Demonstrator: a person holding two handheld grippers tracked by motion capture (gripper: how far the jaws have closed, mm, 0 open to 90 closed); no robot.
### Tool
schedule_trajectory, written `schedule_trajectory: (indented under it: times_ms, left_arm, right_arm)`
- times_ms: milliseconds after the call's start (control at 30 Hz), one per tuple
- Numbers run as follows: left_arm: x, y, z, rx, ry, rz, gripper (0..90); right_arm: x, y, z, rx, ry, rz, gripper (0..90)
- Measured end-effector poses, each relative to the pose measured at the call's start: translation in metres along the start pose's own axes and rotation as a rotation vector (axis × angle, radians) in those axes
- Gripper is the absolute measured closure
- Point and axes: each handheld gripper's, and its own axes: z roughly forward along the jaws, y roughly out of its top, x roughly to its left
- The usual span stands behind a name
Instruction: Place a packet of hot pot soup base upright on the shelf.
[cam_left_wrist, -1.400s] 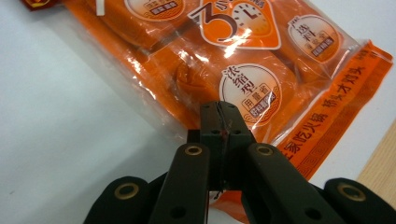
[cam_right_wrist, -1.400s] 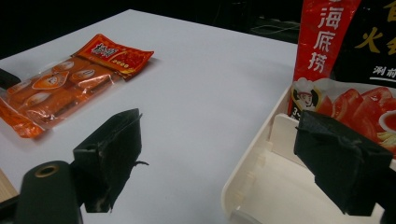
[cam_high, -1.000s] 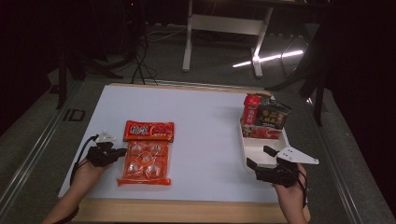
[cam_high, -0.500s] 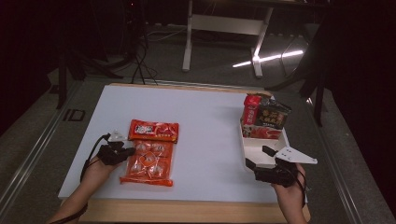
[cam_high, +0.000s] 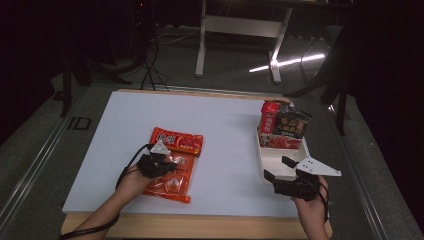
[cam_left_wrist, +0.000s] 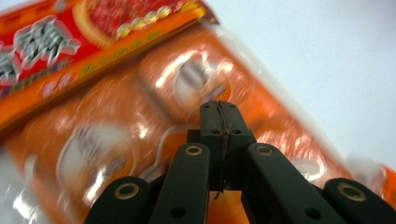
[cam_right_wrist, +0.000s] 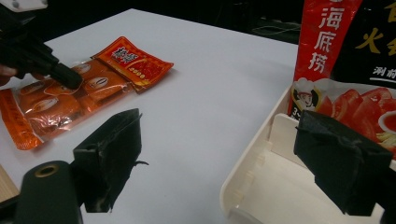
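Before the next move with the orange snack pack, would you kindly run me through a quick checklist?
1. Left gripper jaws shut: ok.
2. Left gripper over the orange plastic snack pack: ok, tips on it.
3. Pack actually pinched between the jaws: cannot tell.
4. Right gripper jaws open, at the near end of the white tray: ok.
5. Room in the tray: ok, near section bare, red and black packets standing at the far end.
6. White table between pack and tray unobstructed: ok.

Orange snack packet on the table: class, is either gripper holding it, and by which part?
The left gripper, jaws shut, presses on the middle of the orange packet; whether it pinches film cannot be told. The right gripper is open, holding nothing.
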Motion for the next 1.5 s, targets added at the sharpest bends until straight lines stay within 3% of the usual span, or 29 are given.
schedule_trajectory:
  times_ms: [100, 267, 333, 433, 533, 600, 633, 700, 767, 900, 1300, 1500]
  left_arm:
    - [0.008, -0.001, -0.003, -0.005, 0.031, -0.013, 90.0]
    - [0.026, -0.014, -0.021, -0.012, 0.095, -0.047, 90.0]
    - [0.036, -0.021, -0.028, -0.002, 0.137, -0.064, 90.0]
    - [0.048, -0.033, -0.034, 0.018, 0.167, -0.087, 90.0]
    - [0.055, -0.045, -0.032, 0.038, 0.164, -0.113, 90.0]
    - [0.053, -0.047, -0.031, 0.012, 0.141, -0.13, 90.0]
    - [0.05, -0.046, -0.029, 0.008, 0.136, -0.118, 90.0]
    - [0.043, -0.041, -0.026, 0.016, 0.174, -0.086, 90.0]
    - [0.043, -0.037, -0.024, 0.009, 0.164, -0.098, 90.0]
    - [0.036, -0.027, -0.012, 0.004, 0.15, -0.073, 90.0]
    - [0.008, 0.014, 0.027, 0.019, 0.099, 0.039, 90.0]
    - [0.011, 0.015, 0.026, 0.015, 0.101, 0.083, 90.0]
  right_arm:
    - [-0.001, -0.001, -0.001, -0.003, 0.0, -0.001, 15.0]
    - [-0.002, -0.001, -0.001, -0.008, 0.001, 0.002, 15.0]
    - [-0.002, -0.001, -0.001, -0.007, 0.002, 0.001, 15.0]
    - [-0.001, 0.0, -0.002, -0.01, 0.0, -0.003, 15.0]
    - [-0.001, 0.0, -0.002, -0.01, -0.002, 0.001, 15.0]
    - [-0.001, 0.0, -0.002, -0.01, -0.003, 0.001, 15.0]
    - [-0.001, 0.0, -0.001, -0.012, -0.001, 0.001, 15.0]
    - [-0.001, 0.0, -0.001, -0.007, -0.003, 0.0, 15.0]
    - [-0.001, 0.0, 0.0, -0.004, -0.001, 0.003, 15.0]
    - [0.0, 0.001, 0.0, -0.006, 0.0, -0.002, 15.0]
    - [-0.001, 0.0, -0.002, -0.01, 0.001, -0.001, 15.0]
    - [-0.001, 0.0, -0.002, -0.009, 0.003, 0.002, 15.0]
